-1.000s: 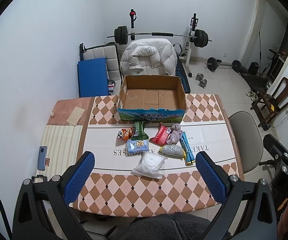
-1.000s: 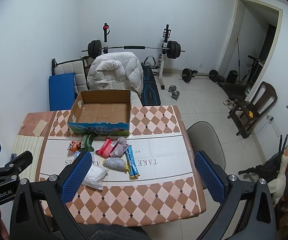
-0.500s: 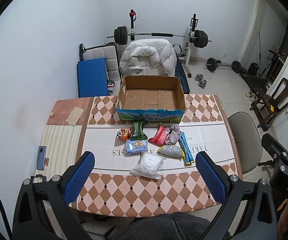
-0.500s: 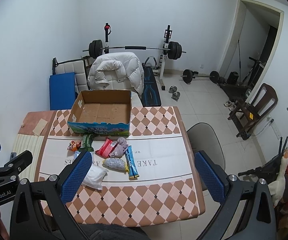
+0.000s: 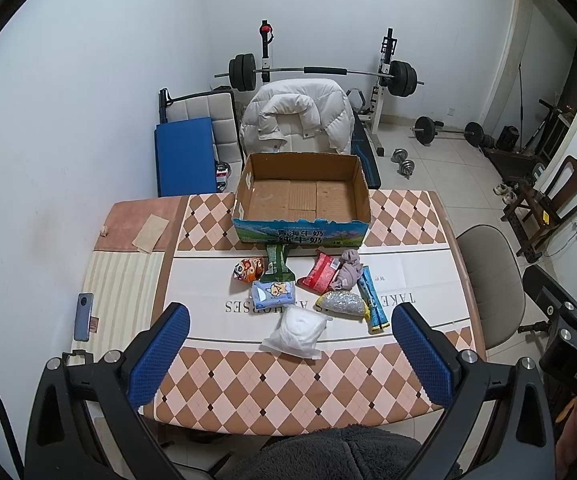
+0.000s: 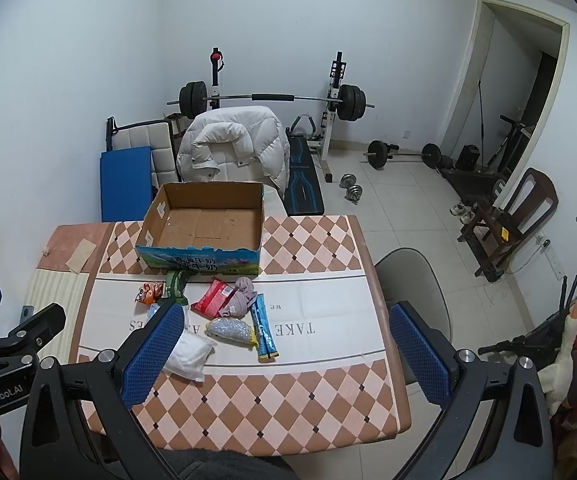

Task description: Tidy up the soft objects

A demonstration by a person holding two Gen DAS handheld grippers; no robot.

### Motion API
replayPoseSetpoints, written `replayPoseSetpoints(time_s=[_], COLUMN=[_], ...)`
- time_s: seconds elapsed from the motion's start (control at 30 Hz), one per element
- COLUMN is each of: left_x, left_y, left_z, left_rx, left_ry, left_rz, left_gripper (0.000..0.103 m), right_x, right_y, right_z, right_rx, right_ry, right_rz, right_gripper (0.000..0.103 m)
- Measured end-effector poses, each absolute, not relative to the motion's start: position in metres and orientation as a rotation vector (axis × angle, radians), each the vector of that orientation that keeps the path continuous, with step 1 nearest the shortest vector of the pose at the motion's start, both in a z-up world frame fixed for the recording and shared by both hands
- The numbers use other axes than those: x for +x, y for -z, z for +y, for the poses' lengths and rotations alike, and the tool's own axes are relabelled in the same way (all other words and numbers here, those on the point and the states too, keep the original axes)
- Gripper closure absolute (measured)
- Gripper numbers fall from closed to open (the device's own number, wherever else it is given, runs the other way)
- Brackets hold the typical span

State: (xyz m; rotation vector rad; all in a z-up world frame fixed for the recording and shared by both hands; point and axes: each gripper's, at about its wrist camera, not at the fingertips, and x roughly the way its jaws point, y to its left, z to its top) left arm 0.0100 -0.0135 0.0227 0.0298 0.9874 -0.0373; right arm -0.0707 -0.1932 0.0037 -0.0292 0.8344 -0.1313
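White pouch [image 5: 296,330], table [image 5: 288,384] centre, box [image 5: 302,196] at 12 o'clock: light, squashy, likely slippery, pinch mid-body; both grippers' fingers [image 5: 160,354] spread, empty.

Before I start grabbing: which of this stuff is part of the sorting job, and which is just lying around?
Job items:
cardboard box
white pouch
red packet
grey cloth
silver pouch
blue stick pack
blue tissue pack
green packet
orange snack bag

Just lying about:
phone
white jacket
barbell
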Motion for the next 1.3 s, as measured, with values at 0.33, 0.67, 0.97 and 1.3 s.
replayPoseSetpoints(time_s=[0.33, 0.67, 0.97, 1.3], left_x=[0.068, 0.122, 0.169, 0.160], left_y=[0.038, 0.231, 0.372, 0.415], left_z=[-0.014, -0.024, -0.055, -0.022], left_rx=[0.082, 0.236, 0.343, 0.054], left_ry=[0.009, 0.097, 0.210, 0.143], left_rz=[1.161, 1.490, 1.706, 1.813], left_gripper=[0.000, 0.000, 0.000, 0.019], right_x=[-0.041, 0.064, 0.144, 0.181], right_y=[0.025, 0.194, 0.338, 0.417], right_z=[-0.199, -0.196, -0.176, -0.129], right_rx=[-0.035, -0.167, -0.324, -0.488], right_ry=[0.108, -0.056, -0.197, -0.397], right_rz=[0.893, 1.177, 1.404, 1.527], right_gripper=[0.000, 0.000, 0.000, 0.000])
